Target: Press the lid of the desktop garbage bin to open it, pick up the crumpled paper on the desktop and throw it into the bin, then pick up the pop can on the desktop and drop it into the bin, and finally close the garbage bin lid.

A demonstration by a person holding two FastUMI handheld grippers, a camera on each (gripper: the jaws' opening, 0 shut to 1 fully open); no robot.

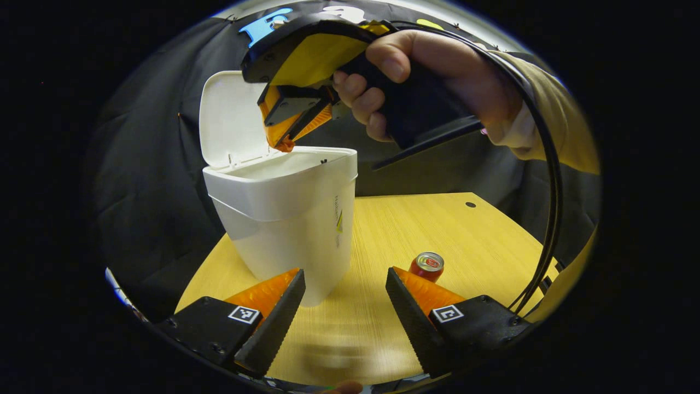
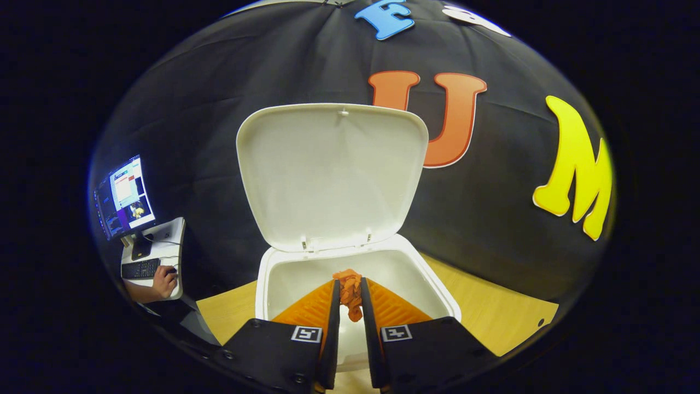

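Observation:
The white desktop bin [image 1: 284,219] stands on the wooden table [image 1: 437,219] with its lid [image 1: 227,117] swung up and open. Over its mouth, a hand [image 1: 437,82] holds my right gripper [image 1: 284,143] pointing down, shut on a crumpled orange paper [image 1: 285,145]. In the right gripper view the paper [image 2: 351,301] sits pinched at the tips of my right gripper [image 2: 349,284], directly above the open bin [image 2: 262,273], with the raised lid [image 2: 331,175] behind. A red pop can [image 1: 427,266] stands upright to the right of the bin. My left gripper [image 1: 343,273] is open and holds nothing, low over the table.
A black cable [image 1: 552,180] loops from the right gripper down the right side. The table's bare surface [image 2: 492,312] runs on past the bin. Beyond the booth, a monitor [image 2: 123,197] and keyboard stand on a small desk, with a person's hand [image 2: 163,280] at a mouse.

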